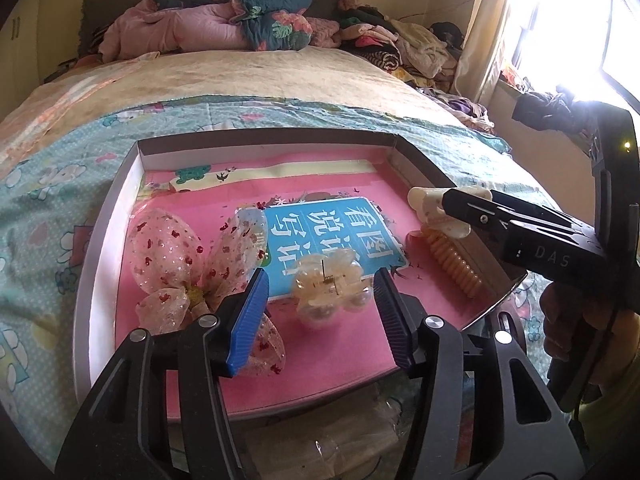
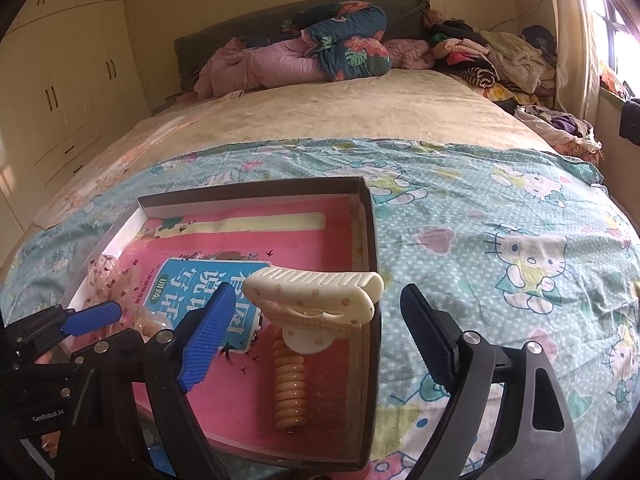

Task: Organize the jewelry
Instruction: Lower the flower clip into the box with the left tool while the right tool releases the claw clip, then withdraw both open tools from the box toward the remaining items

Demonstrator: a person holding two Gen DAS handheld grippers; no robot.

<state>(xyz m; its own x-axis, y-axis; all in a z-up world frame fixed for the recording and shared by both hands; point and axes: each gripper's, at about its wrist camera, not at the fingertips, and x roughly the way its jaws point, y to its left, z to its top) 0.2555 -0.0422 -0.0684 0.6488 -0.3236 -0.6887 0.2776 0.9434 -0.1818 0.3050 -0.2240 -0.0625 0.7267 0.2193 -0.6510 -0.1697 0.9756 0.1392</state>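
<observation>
- Left wrist view: my left gripper [image 1: 320, 316] has its fingers spread wide, and the clear flower-shaped hair claw [image 1: 328, 284] sits on the pink floor of the box, between the two fingertips. Neither pad touches it, as far as I can tell.
- I judge the wide spread is there so the claw's bulging lobes fit between the pads without being knocked aside.
- Just outside my left finger [image 1: 250, 316] lies the sheer spotted bow [image 1: 188, 264], partly under that fingertip, so a careless closing could catch its fabric.
- Right wrist view: my right gripper [image 2: 316, 332] is also wide open and holds nothing. The cream hair clip [image 2: 316, 300] sits between and ahead of the fingertips, resting on top of the ribbed tan comb clip [image 2: 290, 384] near the box wall.
- Both pieces lie toward my right finger's side of the box [image 2: 374, 240], close to the dark wall, probably to keep the hard clips grouped apart from the bow.
- A pink book with a blue label [image 1: 332, 236] lines the box bottom and gives everything a flat floor on the soft bed [image 2: 480, 220].
</observation>
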